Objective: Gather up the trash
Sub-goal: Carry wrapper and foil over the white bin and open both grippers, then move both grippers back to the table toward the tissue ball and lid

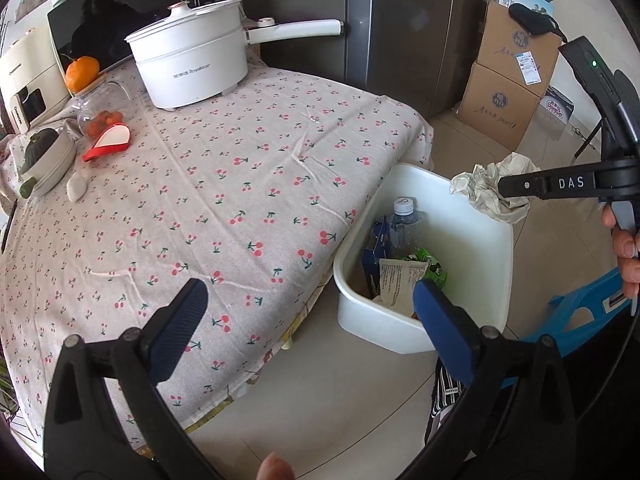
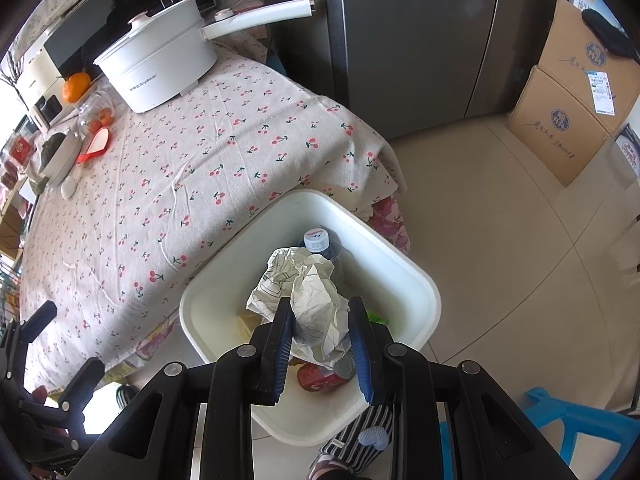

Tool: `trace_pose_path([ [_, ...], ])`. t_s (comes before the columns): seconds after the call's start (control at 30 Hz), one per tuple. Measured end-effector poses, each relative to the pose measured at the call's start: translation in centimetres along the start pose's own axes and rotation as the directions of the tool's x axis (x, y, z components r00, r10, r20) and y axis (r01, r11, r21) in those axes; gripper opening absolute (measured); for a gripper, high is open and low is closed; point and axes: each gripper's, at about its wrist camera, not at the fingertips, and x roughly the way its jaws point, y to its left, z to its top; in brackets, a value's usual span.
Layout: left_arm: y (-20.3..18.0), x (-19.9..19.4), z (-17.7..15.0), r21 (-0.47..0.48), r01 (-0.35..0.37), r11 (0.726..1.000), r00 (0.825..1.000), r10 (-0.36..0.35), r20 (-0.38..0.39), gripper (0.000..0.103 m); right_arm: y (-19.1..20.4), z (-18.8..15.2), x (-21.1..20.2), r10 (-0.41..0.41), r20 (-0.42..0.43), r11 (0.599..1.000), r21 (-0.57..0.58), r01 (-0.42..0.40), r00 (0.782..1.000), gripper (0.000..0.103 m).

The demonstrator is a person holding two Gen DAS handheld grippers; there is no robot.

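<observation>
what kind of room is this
Most likely a home kitchen or dining corner: a microwave and an electric pot sit on a table with a cherry-print cloth, and a steel fridge stands behind it.

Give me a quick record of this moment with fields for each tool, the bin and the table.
right tool: shut on paper ball, held above bin
left tool: open, holding nothing
bin: white, on floor beside table; holds bottle, can, wrappers
table: cherry-print cloth; pot, orange, jar
</observation>
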Motion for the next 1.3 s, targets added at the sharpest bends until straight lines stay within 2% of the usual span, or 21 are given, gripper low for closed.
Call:
trace_pose_path([
  [0.2, 2.0, -1.2, -0.9, -0.026, -0.036, 0.999, 0.999, 0.037, 0.035, 0.102, 2.1, 0.1, 1.6, -0.018, -0.051, 0.999, -0.046, 0.016, 0.999, 0.029],
  [0.33, 3.3, -1.8, -1.6, -0.056, -0.038, 0.998, 0.999, 0.040, 0.036, 0.102, 3.2, 0.2, 2.2, -0.019, -0.072, 0.999, -0.049, 0.015, 0.997, 0.034],
  [0.4, 4.0, -1.9, -1.9, -0.068, -0.036, 0.997, 0.999, 0.037, 0.022, 0.102, 3.4, 0.3, 2.3, -0.008, -0.079, 0.999, -0.032, 0.005, 0.997, 0.040],
  [0.47, 4.5, -2.0, -2.2, -0.073, -0.035, 0.997, 0.999, 0.036, 0.013, 0.102, 3.6, 0.4, 2.3, 0.000, -0.083, 1.000, -0.017, -0.001, 0.997, 0.051],
  [0.57, 5.2, -2.4, -2.7, -0.078, -0.044, 0.996, 0.999, 0.046, 0.013, 0.102, 4.3, 0.5, 2.2, 0.002, -0.072, 1.000, -0.014, -0.003, 0.997, 0.063],
  [0.67, 6.1, -2.7, -3.1, -0.089, -0.055, 0.994, 0.998, 0.056, 0.012, 0.102, 5.0, 0.6, 2.0, 0.002, -0.063, 1.000, -0.019, -0.003, 0.998, 0.070],
  [1.0, 10.0, -4.0, -4.3, -0.138, -0.100, 0.985, 0.994, 0.105, 0.029, 0.102, 8.1, 0.9, 2.1, -0.009, -0.041, 0.999, -0.054, 0.007, 0.999, 0.076],
  [1.17, 13.6, -4.6, -4.2, -0.190, -0.155, 0.970, 0.985, 0.165, 0.041, 0.102, 10.3, 1.3, 2.3, -0.015, -0.024, 0.995, -0.096, 0.013, 1.000, 0.077],
  [1.3, 17.5, -4.0, -3.4, -0.222, -0.210, 0.952, 0.975, 0.220, 0.021, 0.102, 12.7, 2.0, 2.6, -0.018, -0.015, 0.987, -0.160, 0.016, 1.000, 0.079],
])
